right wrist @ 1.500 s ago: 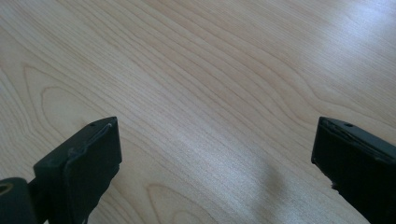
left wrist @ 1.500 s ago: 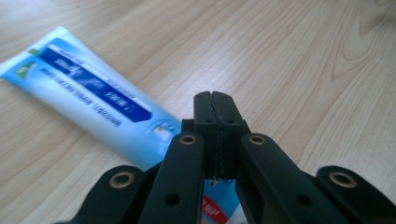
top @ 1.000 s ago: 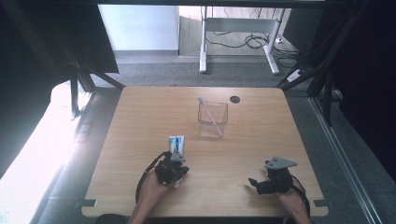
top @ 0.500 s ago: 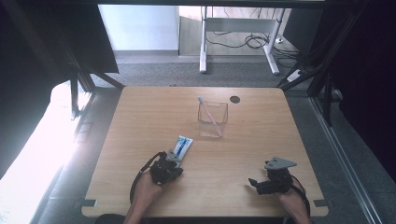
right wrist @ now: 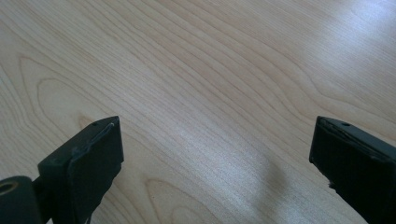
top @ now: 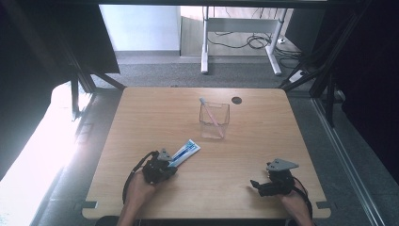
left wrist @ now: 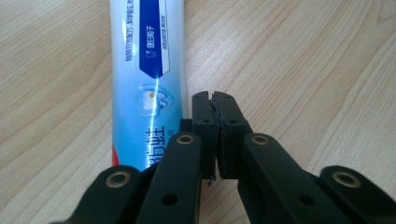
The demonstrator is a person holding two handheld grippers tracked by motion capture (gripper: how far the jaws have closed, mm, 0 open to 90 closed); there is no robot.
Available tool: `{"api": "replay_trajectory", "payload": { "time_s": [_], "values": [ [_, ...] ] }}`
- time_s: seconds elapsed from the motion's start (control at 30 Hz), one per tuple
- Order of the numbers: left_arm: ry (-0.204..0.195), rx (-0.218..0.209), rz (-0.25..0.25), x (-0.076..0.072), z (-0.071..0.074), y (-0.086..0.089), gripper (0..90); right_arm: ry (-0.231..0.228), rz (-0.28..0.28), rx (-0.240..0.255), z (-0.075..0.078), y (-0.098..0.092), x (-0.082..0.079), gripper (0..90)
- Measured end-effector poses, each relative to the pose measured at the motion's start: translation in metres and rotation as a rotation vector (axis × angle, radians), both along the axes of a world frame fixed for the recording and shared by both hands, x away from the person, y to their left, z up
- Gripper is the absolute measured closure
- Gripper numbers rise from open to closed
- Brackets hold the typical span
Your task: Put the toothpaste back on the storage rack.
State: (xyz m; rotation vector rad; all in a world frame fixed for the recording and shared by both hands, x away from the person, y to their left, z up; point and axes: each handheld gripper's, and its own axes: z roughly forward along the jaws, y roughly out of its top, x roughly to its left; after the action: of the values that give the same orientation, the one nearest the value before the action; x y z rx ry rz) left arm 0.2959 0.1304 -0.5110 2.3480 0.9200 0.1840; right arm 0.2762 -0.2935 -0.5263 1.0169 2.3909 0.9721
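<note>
The toothpaste tube (top: 184, 152) lies on the bench (top: 141, 117), now turned slantwise compared with a second ago. The left hand-held gripper (left wrist: 213, 100) has moved nearer and left; its jaws are closed, empty, beside the tube. The right hand-held gripper (right wrist: 215, 154) stays wide open, empty.

Blue-white toothpaste tube (left wrist: 148, 79): both ends cut off by left gripper view's edge, lower part hidden behind black linkage; print perhaps unreadable.

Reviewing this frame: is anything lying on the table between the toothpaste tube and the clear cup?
No. In the high view, bare wood separates the toothpaste tube from the clear cup; nothing lies between them.
</note>
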Motion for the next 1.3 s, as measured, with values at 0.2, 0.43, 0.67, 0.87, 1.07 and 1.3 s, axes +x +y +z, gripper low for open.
{"api": "replay_trajectory", "payload": {
  "time_s": [0.2,0.43,0.67,0.87,1.07,1.3],
  "values": [
    [-0.001,-0.011,-0.004,0.003,0.009,0.003,81.7,0.002,-0.002,0.000,0.000,0.000,0.001,3.2],
    [-0.012,0.033,0.016,0.012,0.022,0.004,71.2,0.004,-0.004,-0.006,-0.001,-0.001,0.001,3.2],
    [0.046,0.084,0.025,0.030,0.024,0.002,63.4,0.007,-0.001,-0.009,-0.001,-0.001,0.001,3.2],
    [0.096,0.125,0.032,0.043,0.022,-0.005,56.7,0.007,-0.001,-0.012,-0.002,0.000,0.001,3.2],
    [0.143,0.157,0.025,0.055,0.021,-0.016,51.7,0.003,0.005,-0.011,-0.001,0.000,0.001,3.3],
    [0.184,0.200,0.025,0.067,0.017,-0.026,49.8,0.002,0.007,-0.013,-0.001,0.000,0.001,3.4]
  ]
}}
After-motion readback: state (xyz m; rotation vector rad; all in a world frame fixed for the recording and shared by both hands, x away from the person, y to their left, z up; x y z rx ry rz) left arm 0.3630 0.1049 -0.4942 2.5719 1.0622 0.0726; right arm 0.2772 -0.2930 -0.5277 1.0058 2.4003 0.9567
